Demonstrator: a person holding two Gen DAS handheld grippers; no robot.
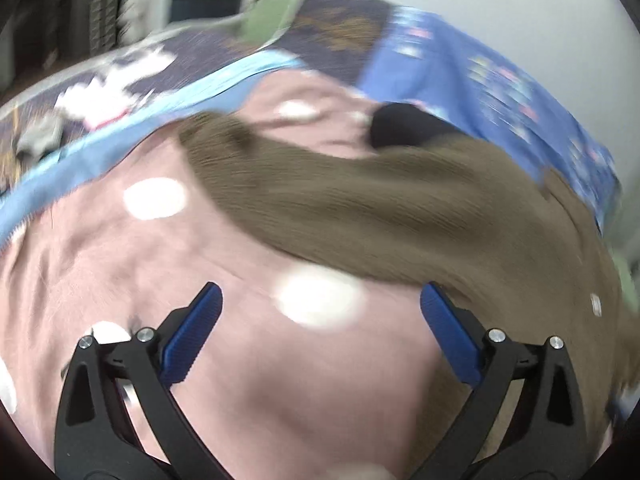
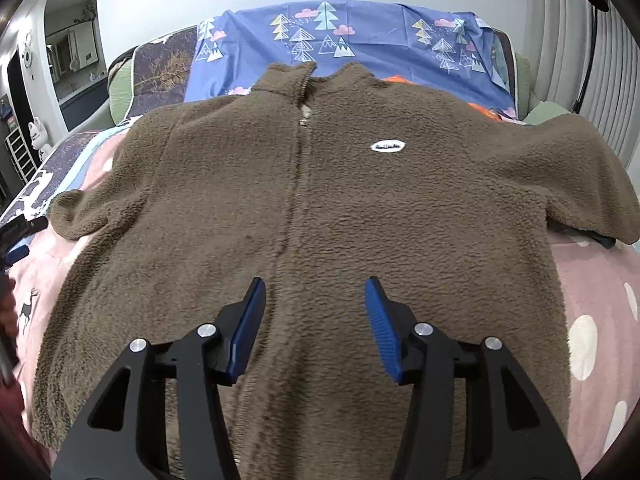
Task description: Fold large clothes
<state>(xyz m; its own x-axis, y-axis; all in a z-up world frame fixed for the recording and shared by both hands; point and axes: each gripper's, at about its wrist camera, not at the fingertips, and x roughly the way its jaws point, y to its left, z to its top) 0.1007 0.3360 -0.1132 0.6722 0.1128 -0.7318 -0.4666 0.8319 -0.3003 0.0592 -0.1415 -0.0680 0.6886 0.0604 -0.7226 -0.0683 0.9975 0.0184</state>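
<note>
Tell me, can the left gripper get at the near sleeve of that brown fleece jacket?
Probably yes: the left gripper is open above the pink dotted blanket, with the brown fleece jacket's sleeve lying uncovered just ahead.

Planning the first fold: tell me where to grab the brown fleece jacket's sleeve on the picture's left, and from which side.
Take the brown fleece jacket by the cuff end of that sleeve, coming from the outer side, over the pink dotted blanket. The sleeve lies flat, spread away from the body, and its free edge faces outward, so one finger could probably slide beneath it there. The left gripper is open on that side.
</note>
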